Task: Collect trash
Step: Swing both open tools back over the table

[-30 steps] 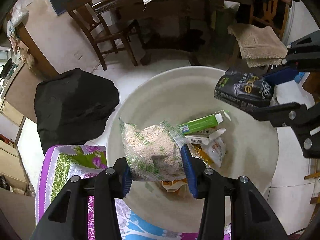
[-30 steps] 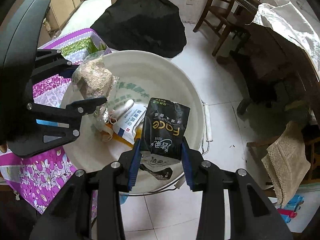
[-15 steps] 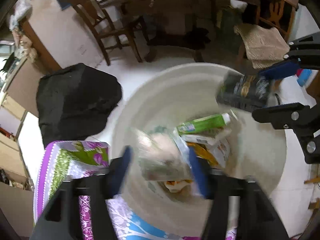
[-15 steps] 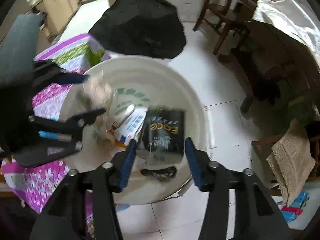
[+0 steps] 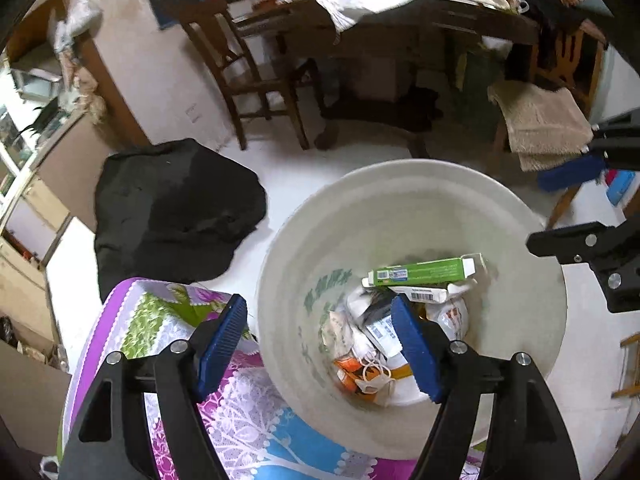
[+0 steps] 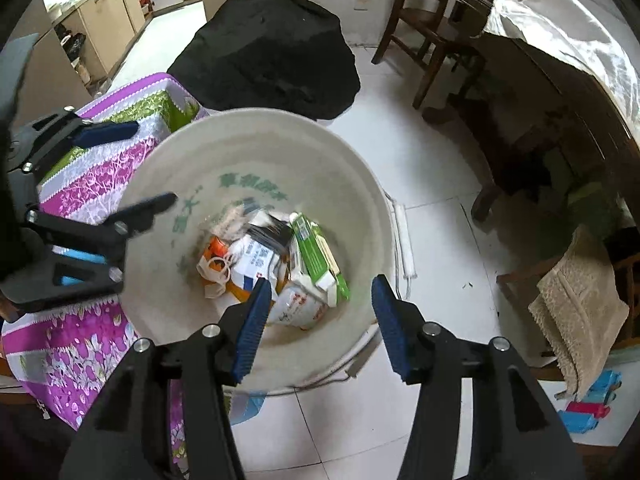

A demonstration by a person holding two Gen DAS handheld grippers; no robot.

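Both tongs spread, empty, over the bucket (image 5: pixel 520 216) — handle (image 6: pixel 404 236) visible only from right wrist

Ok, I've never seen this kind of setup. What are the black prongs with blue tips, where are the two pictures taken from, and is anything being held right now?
The prongs are hand-held grippers: a person carries one in each hand, and a fisheye camera on each looks forward along its two fingers. One picture comes from the left gripper, the other from the right gripper; each also catches the other at its edge. Both hang open and empty above a white bucket standing on the tiled floor. Inside the bucket lies trash: a green carton, white packets and a face mask. Beside the bucket are a floral purple cloth and a black bag.
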